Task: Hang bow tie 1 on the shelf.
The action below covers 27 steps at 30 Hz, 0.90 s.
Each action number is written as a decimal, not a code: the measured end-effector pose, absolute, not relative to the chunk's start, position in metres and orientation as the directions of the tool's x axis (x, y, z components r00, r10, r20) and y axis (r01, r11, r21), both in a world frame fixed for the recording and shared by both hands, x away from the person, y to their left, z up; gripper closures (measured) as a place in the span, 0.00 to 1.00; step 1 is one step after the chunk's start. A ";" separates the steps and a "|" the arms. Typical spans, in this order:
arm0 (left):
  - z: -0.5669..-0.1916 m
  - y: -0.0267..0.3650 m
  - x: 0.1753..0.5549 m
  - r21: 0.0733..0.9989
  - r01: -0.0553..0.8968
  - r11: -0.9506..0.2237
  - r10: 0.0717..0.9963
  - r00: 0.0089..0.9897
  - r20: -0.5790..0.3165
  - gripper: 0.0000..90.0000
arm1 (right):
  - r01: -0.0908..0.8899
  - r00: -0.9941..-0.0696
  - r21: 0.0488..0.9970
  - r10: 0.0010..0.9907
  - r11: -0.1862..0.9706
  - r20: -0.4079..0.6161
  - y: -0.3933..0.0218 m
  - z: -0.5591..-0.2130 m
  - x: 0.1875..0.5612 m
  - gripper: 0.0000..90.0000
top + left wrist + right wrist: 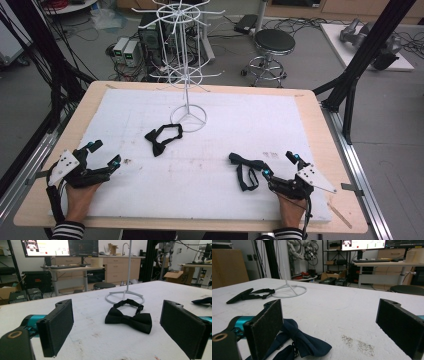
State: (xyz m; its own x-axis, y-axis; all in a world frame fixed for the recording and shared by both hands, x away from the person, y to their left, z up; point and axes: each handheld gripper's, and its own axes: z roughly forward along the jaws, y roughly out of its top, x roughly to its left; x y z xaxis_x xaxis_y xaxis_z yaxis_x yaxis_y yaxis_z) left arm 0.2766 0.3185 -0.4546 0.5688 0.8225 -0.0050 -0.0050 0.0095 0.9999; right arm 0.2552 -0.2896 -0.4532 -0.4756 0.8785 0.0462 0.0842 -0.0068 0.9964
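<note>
White pad (210,170) bare, rack (186,65) at far edge. Black bow tie (162,138) near rack base, navy tie (246,170) just beside right gripper (280,165). Left gripper (104,152) idle. Both jaws wide, empty. Risk: strap snagging, tie slipping from pinch.

black left gripper (102,153) and right gripper (280,164), teal joints, grey triangular plates, striped sleeves.

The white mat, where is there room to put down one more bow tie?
Free patches on the white mat: the wide stretch right of the wire stand, and the middle between the black bow tie and the navy bow tie. It is crowded by the right gripper, beside the navy tie.
</note>
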 end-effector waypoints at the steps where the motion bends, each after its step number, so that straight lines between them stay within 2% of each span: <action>1: -0.455 0.318 0.277 1.000 -0.003 0.010 0.823 0.568 -0.007 0.13 | 0.086 -0.477 0.996 0.877 -0.008 0.048 -0.289 -0.453 0.255 0.07; 27: -0.455 0.318 0.276 1.000 -0.006 0.002 0.822 0.570 0.001 0.13 | 0.109 -0.471 0.994 0.882 0.016 0.037 -0.287 -0.452 0.257 0.07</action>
State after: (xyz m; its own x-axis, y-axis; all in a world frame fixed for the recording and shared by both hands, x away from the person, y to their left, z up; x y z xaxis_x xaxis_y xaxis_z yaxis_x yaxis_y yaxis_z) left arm 0.2765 0.3185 -0.4545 0.5699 0.8217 0.0015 -0.0057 0.0021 1.0000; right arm 0.2573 -0.2873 -0.4521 -0.4706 0.8816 0.0372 0.1090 0.0162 0.9939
